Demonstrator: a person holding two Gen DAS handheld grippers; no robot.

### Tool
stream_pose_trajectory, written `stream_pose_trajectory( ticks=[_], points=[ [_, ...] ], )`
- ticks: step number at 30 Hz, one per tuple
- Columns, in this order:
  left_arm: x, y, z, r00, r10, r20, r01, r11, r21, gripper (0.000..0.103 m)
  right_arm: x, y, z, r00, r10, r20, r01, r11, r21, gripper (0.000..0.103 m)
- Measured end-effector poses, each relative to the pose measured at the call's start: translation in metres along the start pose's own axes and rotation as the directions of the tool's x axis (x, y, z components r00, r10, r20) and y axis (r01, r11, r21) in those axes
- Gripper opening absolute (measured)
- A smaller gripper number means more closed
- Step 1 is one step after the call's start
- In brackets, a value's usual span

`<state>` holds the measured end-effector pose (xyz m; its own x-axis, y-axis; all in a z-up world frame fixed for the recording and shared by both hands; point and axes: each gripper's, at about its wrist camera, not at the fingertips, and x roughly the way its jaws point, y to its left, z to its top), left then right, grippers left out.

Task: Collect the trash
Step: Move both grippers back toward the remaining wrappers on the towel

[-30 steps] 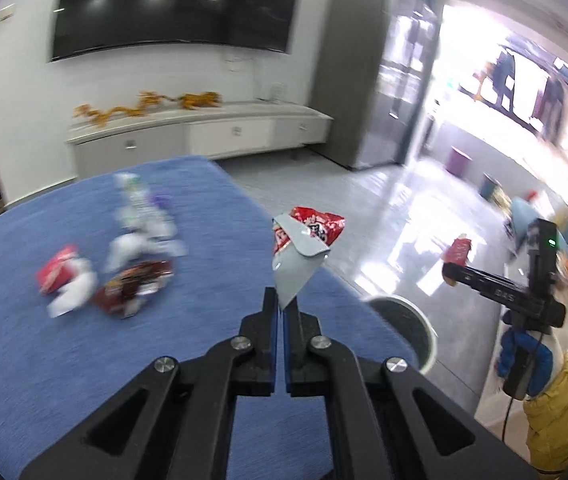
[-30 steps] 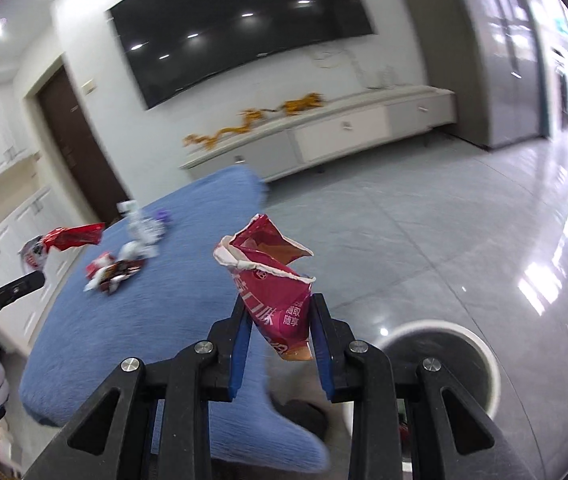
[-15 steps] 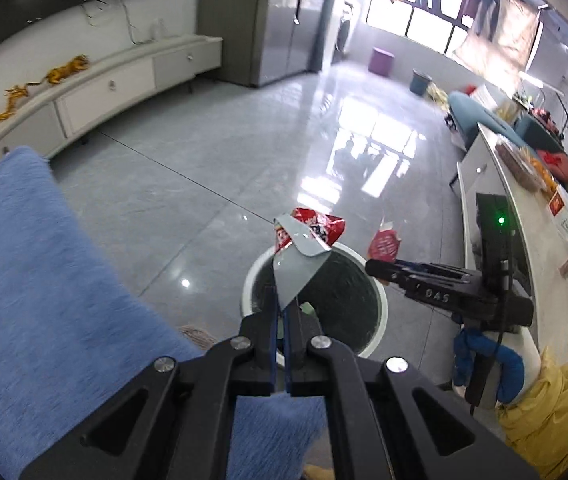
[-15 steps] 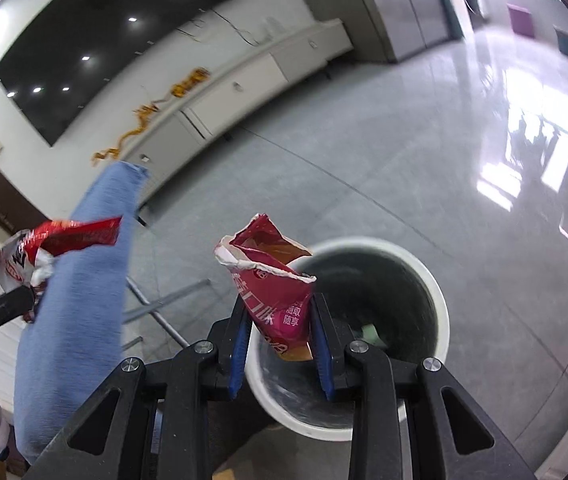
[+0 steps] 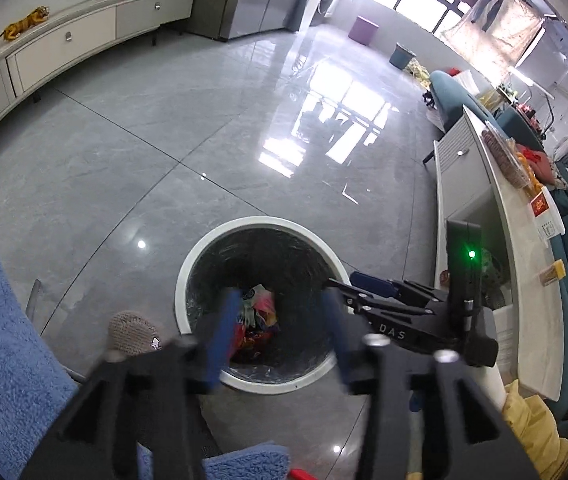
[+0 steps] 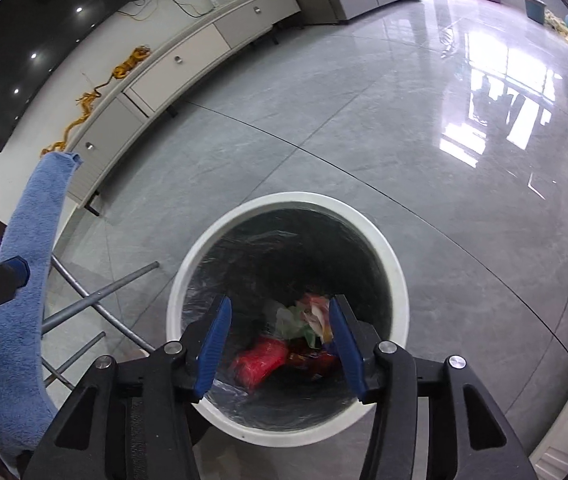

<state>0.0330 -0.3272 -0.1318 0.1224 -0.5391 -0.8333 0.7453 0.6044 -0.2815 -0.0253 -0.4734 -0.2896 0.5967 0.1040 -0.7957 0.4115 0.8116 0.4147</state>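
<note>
A round white trash bin [image 5: 204,252] with a dark liner stands on the grey floor; it also shows in the right wrist view [image 6: 388,256]. Crumpled wrappers lie at its bottom [image 5: 258,314] [image 6: 262,360]. My left gripper [image 5: 280,300] is open and empty above the bin, blurred by motion. My right gripper [image 6: 278,308] is open and empty over the bin's mouth. The right gripper also shows in the left wrist view [image 5: 368,286], beside the bin's right rim.
The blue-covered table [image 5: 0,320] is at the left, with metal legs [image 6: 96,296] beside the bin. A slippered foot [image 5: 132,330] is near the bin. A white cabinet [image 5: 496,248] stands at the right. A TV console [image 6: 188,56] lines the far wall.
Both grippers have opened and let go of their wrappers, which now lie in the bin. Both views have swung down over the bin.
</note>
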Motion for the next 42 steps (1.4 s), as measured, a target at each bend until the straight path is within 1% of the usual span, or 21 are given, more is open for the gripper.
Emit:
stream_pose_trajectory(
  ticks=[4,7,10,15,19,22,24,26,30,33,34,36,37,42],
  points=[
    [-0.020,0.006,-0.007,0.999,0.007,0.035,-0.007,1.000,-0.009,0.051,-0.010,0.001,-0.001,1.000,-0.015,0.014,0.015,1.000,0.007,0.049],
    [-0.038,0.013,-0.015,0.998,0.023,0.059,-0.022,0.999,-0.023,0.051,-0.022,0.009,0.000,0.999,-0.010,0.037,0.010,1.000,-0.008,0.049],
    [-0.060,0.019,-0.026,0.995,0.045,0.089,-0.042,0.998,-0.038,0.051,-0.032,0.028,0.005,0.998,-0.004,0.061,0.007,0.999,-0.047,0.049],
    [-0.100,0.040,-0.055,0.988,0.079,0.136,-0.068,0.994,-0.089,0.051,-0.050,0.064,0.006,0.996,0.015,0.092,-0.005,0.994,-0.110,0.049],
    [-0.134,0.058,-0.081,0.976,0.110,0.186,-0.086,0.988,-0.130,0.051,-0.066,0.101,0.006,0.993,0.040,0.107,-0.021,0.985,-0.174,0.049],
    [-0.161,0.079,-0.103,0.964,0.137,0.228,-0.095,0.978,-0.185,0.051,-0.076,0.132,0.005,0.991,0.069,0.113,-0.041,0.971,-0.237,0.049],
    [-0.179,0.095,-0.117,0.953,0.165,0.254,-0.108,0.968,-0.224,0.051,-0.081,0.158,0.004,0.990,0.089,0.112,-0.053,0.956,-0.289,0.049],
    [-0.199,0.113,-0.134,0.937,0.203,0.284,-0.127,0.956,-0.264,0.051,-0.085,0.182,0.001,0.988,0.111,0.110,-0.068,0.938,-0.339,0.049],
    [-0.234,0.148,-0.163,0.907,0.278,0.317,-0.166,0.927,-0.337,0.051,-0.088,0.232,-0.005,0.982,0.160,0.097,-0.103,0.895,-0.433,0.049],
    [-0.257,0.175,-0.186,0.882,0.333,0.334,-0.191,0.899,-0.394,0.051,-0.086,0.266,-0.010,0.979,0.189,0.075,-0.129,0.863,-0.489,0.049],
    [-0.266,0.187,-0.197,0.873,0.353,0.338,-0.195,0.886,-0.421,0.051,-0.085,0.272,-0.011,0.979,0.194,0.067,-0.136,0.855,-0.500,0.049],
    [-0.276,0.204,-0.211,0.862,0.378,0.337,-0.199,0.865,-0.461,0.051,-0.081,0.291,-0.014,0.978,0.204,0.047,-0.149,0.835,-0.530,0.049],
    [-0.281,0.215,-0.219,0.856,0.395,0.333,-0.203,0.850,-0.487,0.051,-0.077,0.300,-0.017,0.978,0.207,0.038,-0.154,0.825,-0.544,0.049],
    [-0.293,0.253,-0.240,0.834,0.452,0.316,-0.215,0.794,-0.569,0.050,-0.056,0.340,-0.026,0.976,0.219,-0.014,-0.183,0.776,-0.604,0.049]
  ],
)
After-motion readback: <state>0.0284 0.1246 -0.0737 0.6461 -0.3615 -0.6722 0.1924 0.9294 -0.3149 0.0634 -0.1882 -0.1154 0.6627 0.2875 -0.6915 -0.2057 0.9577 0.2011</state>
